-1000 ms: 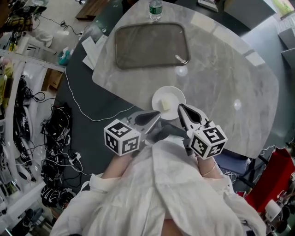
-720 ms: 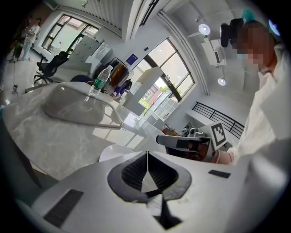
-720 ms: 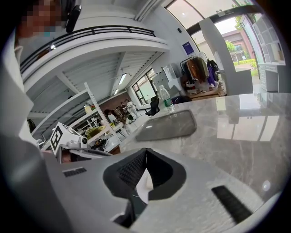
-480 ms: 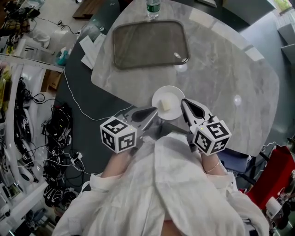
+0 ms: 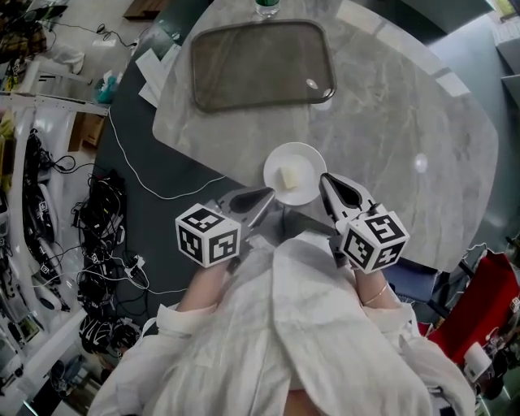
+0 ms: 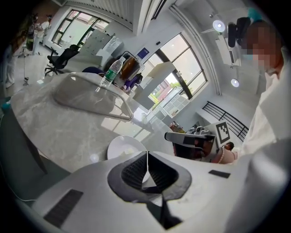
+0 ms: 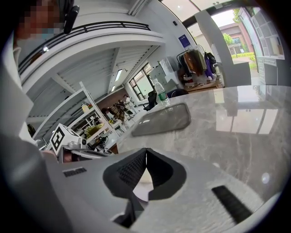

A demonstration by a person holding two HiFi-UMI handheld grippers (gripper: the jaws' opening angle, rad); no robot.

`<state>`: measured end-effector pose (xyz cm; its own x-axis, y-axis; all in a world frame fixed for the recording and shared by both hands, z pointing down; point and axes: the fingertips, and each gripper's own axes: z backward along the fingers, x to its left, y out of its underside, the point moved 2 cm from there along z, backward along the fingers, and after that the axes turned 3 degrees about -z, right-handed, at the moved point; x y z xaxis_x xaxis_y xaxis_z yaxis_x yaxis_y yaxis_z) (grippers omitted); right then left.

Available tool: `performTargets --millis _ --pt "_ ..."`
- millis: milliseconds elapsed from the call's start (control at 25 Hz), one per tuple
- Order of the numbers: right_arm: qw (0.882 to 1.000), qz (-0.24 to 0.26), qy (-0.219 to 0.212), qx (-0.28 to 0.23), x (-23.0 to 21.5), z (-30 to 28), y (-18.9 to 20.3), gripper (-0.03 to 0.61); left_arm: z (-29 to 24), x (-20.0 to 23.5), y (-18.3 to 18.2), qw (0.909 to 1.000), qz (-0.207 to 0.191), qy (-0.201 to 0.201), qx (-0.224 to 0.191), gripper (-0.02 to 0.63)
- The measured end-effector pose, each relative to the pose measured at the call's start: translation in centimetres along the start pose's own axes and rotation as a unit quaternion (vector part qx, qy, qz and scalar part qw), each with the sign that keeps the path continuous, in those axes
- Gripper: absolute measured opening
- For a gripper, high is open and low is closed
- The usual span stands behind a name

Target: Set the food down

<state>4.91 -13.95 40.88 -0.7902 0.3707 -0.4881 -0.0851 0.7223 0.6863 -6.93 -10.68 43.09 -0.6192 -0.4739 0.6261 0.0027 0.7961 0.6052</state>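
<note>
A small white plate (image 5: 302, 165) sits near the marble table's front edge, with a pale yellow piece of food (image 5: 288, 177) on it. My left gripper (image 5: 268, 196) hovers at the plate's near-left rim, jaws shut and empty. On the plate's near-right side my right gripper (image 5: 326, 181) is also shut and holds nothing. In the left gripper view the closed jaws (image 6: 147, 159) point over the plate (image 6: 122, 146). The right gripper view shows its jaws (image 7: 146, 156) pressed together, the plate mostly hidden behind them.
A grey tray (image 5: 262, 65) lies at the back of the marble table (image 5: 406, 122), with a water bottle (image 5: 266, 6) beyond it. Papers (image 5: 158, 73) hang off the table's left edge. Cables (image 5: 97, 236) clutter the floor to the left. A red object (image 5: 471, 317) stands at the right.
The table, tray and plate have slid slightly up in the head view. Both grippers stay shut beside the plate's near edge.
</note>
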Motion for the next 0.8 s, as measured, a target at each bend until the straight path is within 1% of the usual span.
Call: performTargets --millis 240,400,560,800 --pt "1.0 -0.011 0.004 0.02 -0.7 -0.3 1.3 0.002 -0.5 1.4 1.1 0.9991 -0.001 -0.033 0.027 0.018" --pt "0.999 -0.018 0.007 0.037 -1.3 -0.4 2.7 0.002 -1.1 1.9 1.7 0.9987 0.002 -0.036 0.035 0.018" --pt "0.998 -0.024 0.012 0.057 -2.0 -0.4 4.3 0.002 -1.6 1.9 2.2 0.9982 -0.006 -0.038 0.046 0.018" --pt "0.997 -0.032 0.021 0.071 -2.8 -0.9 5.9 0.003 -2.0 3.0 3.8 0.9971 0.02 -0.049 0.055 0.018"
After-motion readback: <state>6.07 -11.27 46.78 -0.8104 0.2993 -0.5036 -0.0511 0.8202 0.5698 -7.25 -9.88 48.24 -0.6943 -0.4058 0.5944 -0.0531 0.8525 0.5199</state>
